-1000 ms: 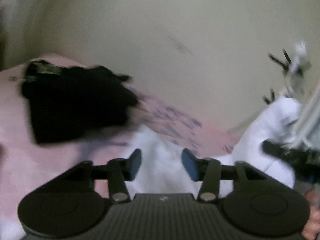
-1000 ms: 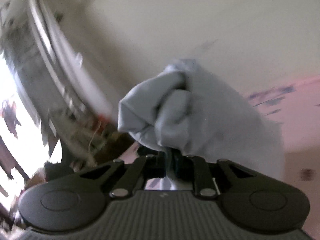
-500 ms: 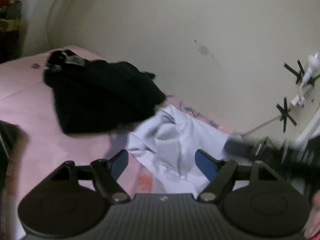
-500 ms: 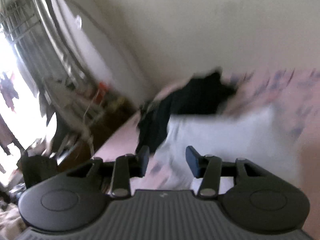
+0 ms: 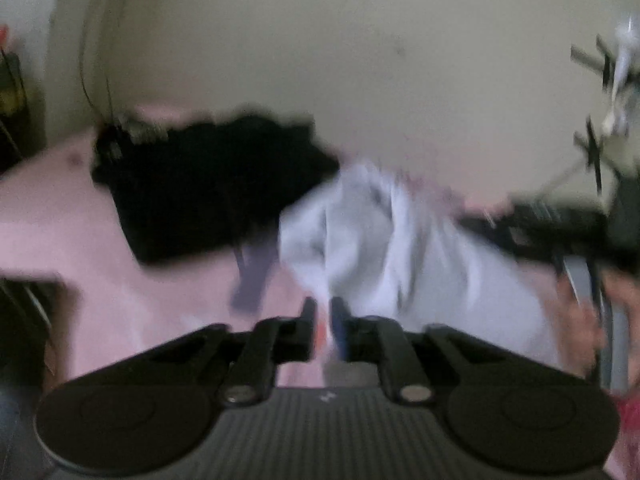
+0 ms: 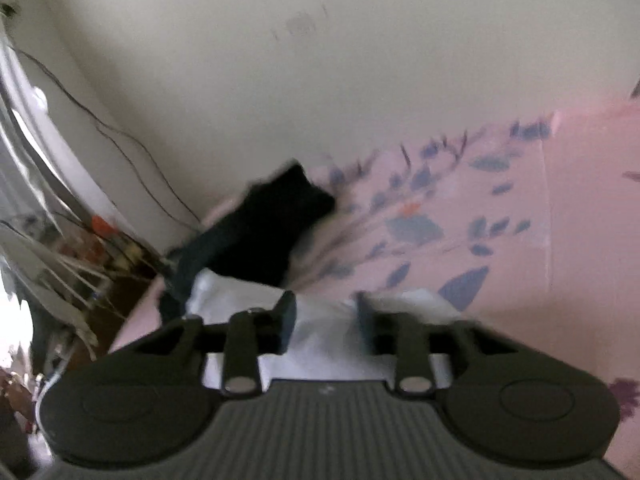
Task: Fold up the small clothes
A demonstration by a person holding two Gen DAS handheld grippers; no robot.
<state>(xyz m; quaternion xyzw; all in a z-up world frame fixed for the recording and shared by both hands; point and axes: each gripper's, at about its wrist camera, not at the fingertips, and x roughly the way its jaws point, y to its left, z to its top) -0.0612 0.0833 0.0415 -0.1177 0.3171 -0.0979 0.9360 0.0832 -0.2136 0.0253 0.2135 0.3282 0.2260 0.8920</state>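
Crumpled white garment (image 5: 404,248) beside heaped black garment (image 5: 208,188), touching

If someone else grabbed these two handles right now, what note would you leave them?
Left gripper: fingers nearly together at the near edge of the white garment; too blurred to say whether they pinch it.
Right gripper: open, fingers over the same white garment, not gripping.
White garment lies crumpled on the pink bedsheet, beside the black garment near the wall.
Done: no neat fold visible.
Left: flatten and fold the white piece, probably the black one too.
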